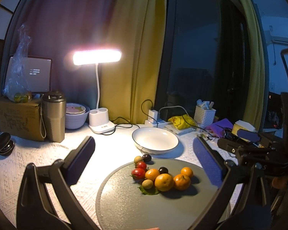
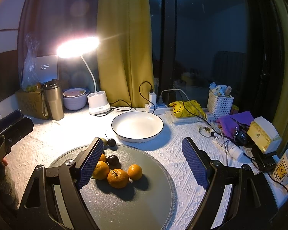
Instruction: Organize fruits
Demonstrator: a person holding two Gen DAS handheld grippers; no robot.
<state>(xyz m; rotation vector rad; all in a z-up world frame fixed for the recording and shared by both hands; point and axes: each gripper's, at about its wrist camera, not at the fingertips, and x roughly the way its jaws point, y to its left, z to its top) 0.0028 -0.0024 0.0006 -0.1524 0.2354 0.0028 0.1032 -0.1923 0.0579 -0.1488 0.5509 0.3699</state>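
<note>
A round grey mat holds a cluster of fruit: several oranges, two red tomatoes, dark plums and small greenish fruits. One plum lies at the mat's far edge. An empty white bowl with a dark rim stands behind the mat. My left gripper is open above the fruit. My right gripper is open, its left finger over the fruit cluster.
A lit desk lamp, a steel tumbler, stacked bowls and a cardboard box stand at the back left. A power strip, yellow bag, white basket, tissue box and mug crowd the right.
</note>
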